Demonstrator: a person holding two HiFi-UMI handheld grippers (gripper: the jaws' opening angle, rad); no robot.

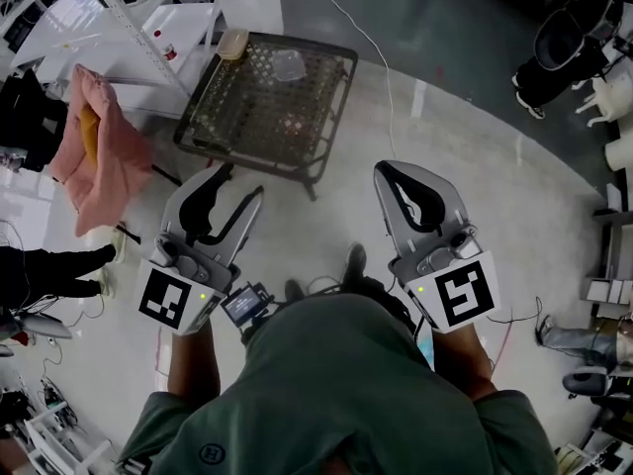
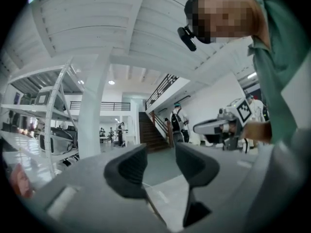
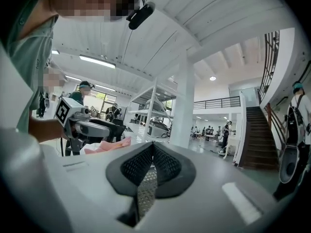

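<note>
– Down on the floor (image 1: 475, 127), head view: a wire basket (image 1: 307, 47) just ahead of the left hand-held gripper (image 1: 240, 182). Stiff and light, I'd guess; its rim looks the place to grip.
– Left gripper view: jaws spread, empty. Right gripper view: the right hand-held gripper (image 3: 153, 152) is pressed together on nothing, with a pink cloth (image 3: 109, 144) beyond.

"What stands just ahead of the left gripper (image 1: 240, 181)?"
"A dark mesh table (image 1: 247, 107) on a pale, glossy floor (image 1: 475, 137). Further left is white shelving (image 1: 148, 28), with a pink cloth (image 1: 99, 151) beside it."
"And beyond the right gripper (image 1: 396, 173)?"
"A white column (image 3: 183, 106), with a staircase (image 3: 255, 135) to its right. Overhead is a ribbed white ceiling (image 3: 204, 23) with a strip light (image 3: 97, 61)."
</note>
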